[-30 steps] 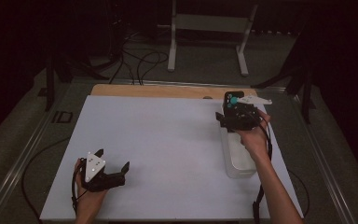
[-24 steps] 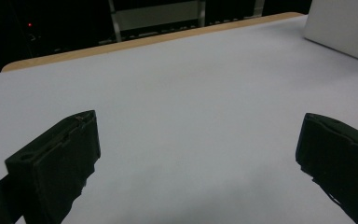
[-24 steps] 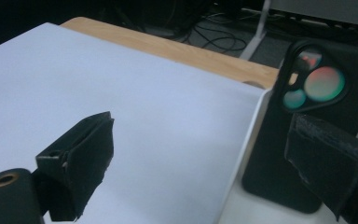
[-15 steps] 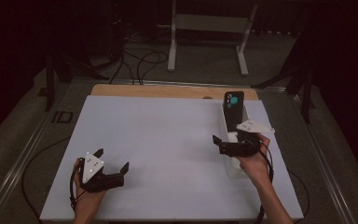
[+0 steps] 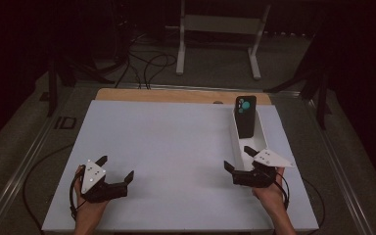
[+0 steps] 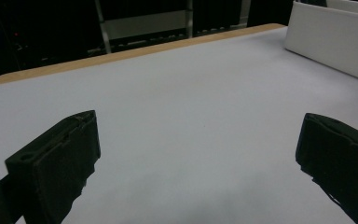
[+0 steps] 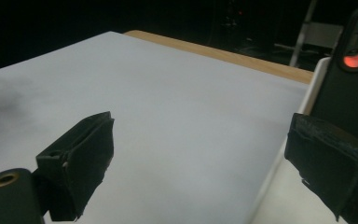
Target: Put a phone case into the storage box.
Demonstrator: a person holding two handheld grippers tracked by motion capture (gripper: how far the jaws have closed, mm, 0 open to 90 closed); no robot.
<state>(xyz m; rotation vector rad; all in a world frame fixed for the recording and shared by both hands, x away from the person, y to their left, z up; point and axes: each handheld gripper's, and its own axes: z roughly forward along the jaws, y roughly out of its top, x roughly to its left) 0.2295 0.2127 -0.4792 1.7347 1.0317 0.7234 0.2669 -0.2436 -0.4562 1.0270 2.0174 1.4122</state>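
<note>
The person is leaning both forearms in from the near edge of the white table (image 5: 176, 142), one hand at each front corner. The right hand (image 5: 269, 191) is gripping the right gripper (image 5: 240, 159) low over the near end of the long white tray (image 5: 264, 139), knuckles toward the table edge, with the grey plate on top tilting outward. Its jaws are standing wide apart with nothing between them; one is hanging over the tray and the other over bare table just beside the tray's wall. From the right gripper view, the tray's wall is running between the two jaws. The dark phone (image 5: 246, 116) is standing upright at the tray's far end, leaning against the end wall, its camera lenses facing the person, well apart from the right gripper.

The left hand (image 5: 90, 205) is holding the left gripper (image 5: 115, 169) just above the table's near left, pointing forward and slightly inward. Its jaws are spread wide too, gripping nothing.
</note>
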